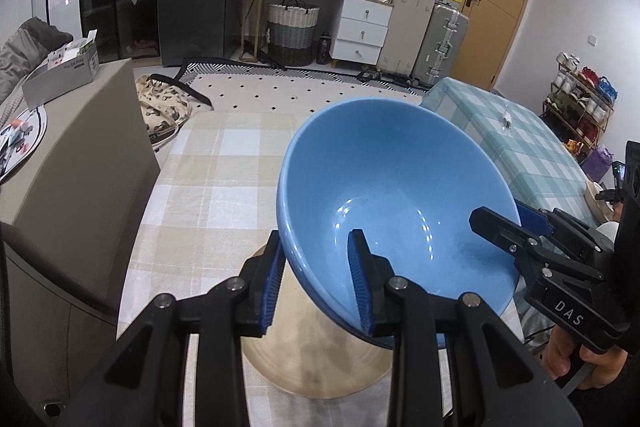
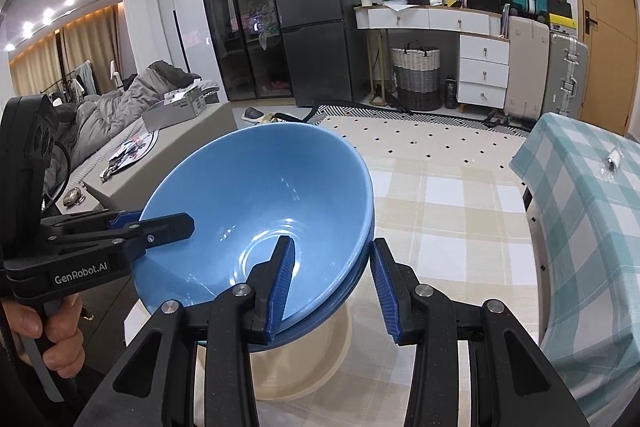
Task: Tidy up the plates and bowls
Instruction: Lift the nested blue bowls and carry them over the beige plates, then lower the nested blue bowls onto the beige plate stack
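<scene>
**Mia:** What do you see from the left tongs' view?

**Ben:** The left tongs (image 1: pixel 316 283) pinch the near rim of the blue bowl (image 1: pixel 392 187), one finger inside and one outside. The right tongs (image 1: pixel 516 223) pinch the rim on the right side the same way. Both are narrow and hold the bowl.

**Mia:** Where is the bowl?

**Ben:** Up over the plate (image 1: pixel 312 367), tipped toward us. The plate sits by the near edge of the table (image 1: pixel 208 167). I can't tell if the bowl touches it.

**Mia:** And from the other view?

**Ben:** The right tongs (image 2: pixel 332 287) grip the near rim of the bowl (image 2: pixel 256 195). The left tongs (image 2: pixel 152 221) grip the left rim. The plate (image 2: pixel 304 367) is under it, on the table (image 2: pixel 440 207).

**Mia:** How should they set it down?

**Ben:** I think both hands should go together, so the bowl doesn't twist. Make it flat first. Put it down slowly in the middle of the plate. Let go only when it rests.

**Mia:** How many things?

**Ben:** One plate. Two tongs. One bowl for sure. Here I see a darker rim under it, so maybe two bowls, one inside the other. I can't say.
</scene>
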Demonstrator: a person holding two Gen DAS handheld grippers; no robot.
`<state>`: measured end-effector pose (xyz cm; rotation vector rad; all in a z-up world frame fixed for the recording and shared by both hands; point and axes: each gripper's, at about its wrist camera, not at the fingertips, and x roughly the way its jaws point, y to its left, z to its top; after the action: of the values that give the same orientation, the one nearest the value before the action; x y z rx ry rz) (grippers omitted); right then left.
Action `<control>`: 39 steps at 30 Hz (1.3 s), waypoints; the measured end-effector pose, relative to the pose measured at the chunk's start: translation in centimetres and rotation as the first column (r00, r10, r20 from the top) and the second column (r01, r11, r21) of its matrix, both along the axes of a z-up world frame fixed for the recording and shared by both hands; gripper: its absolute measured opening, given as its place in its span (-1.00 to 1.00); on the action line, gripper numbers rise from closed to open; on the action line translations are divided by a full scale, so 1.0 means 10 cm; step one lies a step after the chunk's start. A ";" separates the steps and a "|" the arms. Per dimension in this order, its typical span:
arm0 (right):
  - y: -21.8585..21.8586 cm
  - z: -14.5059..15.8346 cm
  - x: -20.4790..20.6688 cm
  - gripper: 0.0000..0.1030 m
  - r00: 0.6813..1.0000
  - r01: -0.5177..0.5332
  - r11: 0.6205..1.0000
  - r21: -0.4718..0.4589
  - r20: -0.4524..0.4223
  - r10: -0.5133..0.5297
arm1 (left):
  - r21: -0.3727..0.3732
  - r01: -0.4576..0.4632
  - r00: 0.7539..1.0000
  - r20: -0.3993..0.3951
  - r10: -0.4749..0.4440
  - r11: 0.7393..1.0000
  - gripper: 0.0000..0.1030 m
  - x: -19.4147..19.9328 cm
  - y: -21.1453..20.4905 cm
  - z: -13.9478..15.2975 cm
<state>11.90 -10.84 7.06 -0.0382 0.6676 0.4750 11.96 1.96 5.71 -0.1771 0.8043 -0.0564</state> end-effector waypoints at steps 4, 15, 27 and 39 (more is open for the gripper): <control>0.12 -0.11 0.07 -0.24 0.999 -0.015 1.000 -0.005 -0.029 0.015 | 0.006 -0.016 0.999 -0.028 0.016 1.000 -0.42 0.01 0.08 -0.12; 0.42 -0.43 0.21 -0.23 0.995 -0.069 0.997 -0.033 -0.068 0.067 | 0.040 -0.075 0.994 -0.079 0.078 0.996 -0.42 0.07 0.29 -0.39; 0.60 -0.71 0.29 -0.23 0.989 -0.085 0.992 -0.088 -0.130 0.073 | 0.050 -0.091 0.985 -0.144 0.097 0.995 -0.43 0.12 0.36 -0.60; 0.55 -0.81 0.36 -0.23 0.988 -0.074 0.991 -0.108 -0.144 0.058 | 0.082 -0.081 0.988 -0.123 0.090 0.993 -0.43 0.18 0.32 -0.62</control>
<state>15.54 -5.32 -1.07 -0.1350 0.8334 0.5069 13.74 5.14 -0.44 -0.1433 0.9227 0.0673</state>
